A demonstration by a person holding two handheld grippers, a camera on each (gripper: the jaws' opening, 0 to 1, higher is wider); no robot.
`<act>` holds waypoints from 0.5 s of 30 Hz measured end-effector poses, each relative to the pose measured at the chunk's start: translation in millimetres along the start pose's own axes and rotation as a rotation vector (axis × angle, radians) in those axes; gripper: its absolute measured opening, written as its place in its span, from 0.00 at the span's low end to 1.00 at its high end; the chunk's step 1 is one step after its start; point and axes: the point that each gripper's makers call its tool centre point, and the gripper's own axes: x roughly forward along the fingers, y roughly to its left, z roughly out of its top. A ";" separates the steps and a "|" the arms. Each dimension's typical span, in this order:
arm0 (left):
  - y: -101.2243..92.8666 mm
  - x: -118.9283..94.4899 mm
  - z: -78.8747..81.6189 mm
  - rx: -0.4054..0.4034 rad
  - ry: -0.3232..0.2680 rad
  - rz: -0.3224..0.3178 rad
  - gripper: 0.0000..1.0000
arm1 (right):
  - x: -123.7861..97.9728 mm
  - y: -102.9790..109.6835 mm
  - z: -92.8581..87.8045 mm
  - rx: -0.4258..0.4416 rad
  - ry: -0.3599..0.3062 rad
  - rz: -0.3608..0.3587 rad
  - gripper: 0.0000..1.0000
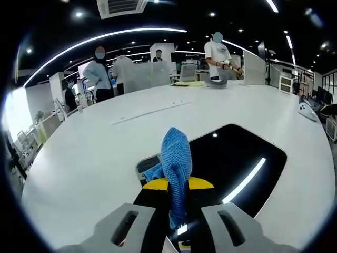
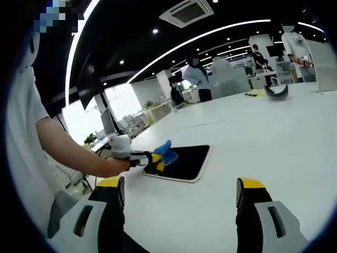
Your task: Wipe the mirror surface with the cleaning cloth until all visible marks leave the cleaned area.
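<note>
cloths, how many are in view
1: a blue cloth clamped in the left claw, at the near edge of the mirror. More could be hidden behind the people.

left claw (image 2: 154, 162) clamped on blue cloth (image 1: 175, 163), bare forearm outstretched; right claw (image 2: 181, 203) jaws wide apart, holding nothing.

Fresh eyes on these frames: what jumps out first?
The bright blue textured microfibre cloth, pinched upright in the left hand-held gripper, stands out against the dark rectangular mirror with rounded corners lying flat on the white table. In the right gripper view, the right hand-held gripper hangs open and empty over the table, apart from the mirror.
</note>
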 end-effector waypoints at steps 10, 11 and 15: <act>-1.3 -11.6 -6.6 0.009 -0.004 -0.014 0.08 | 0.1 0.4 0.1 -0.009 0.001 -0.002 0.87; -1.3 -12.5 -7.4 0.008 -0.004 -0.015 0.08 | 0.2 1.2 0.0 -0.012 0.001 0.000 0.87; -2.0 -18.3 -10.2 0.007 -0.006 -0.017 0.08 | 0.8 3.2 -0.6 -0.025 0.004 0.005 0.88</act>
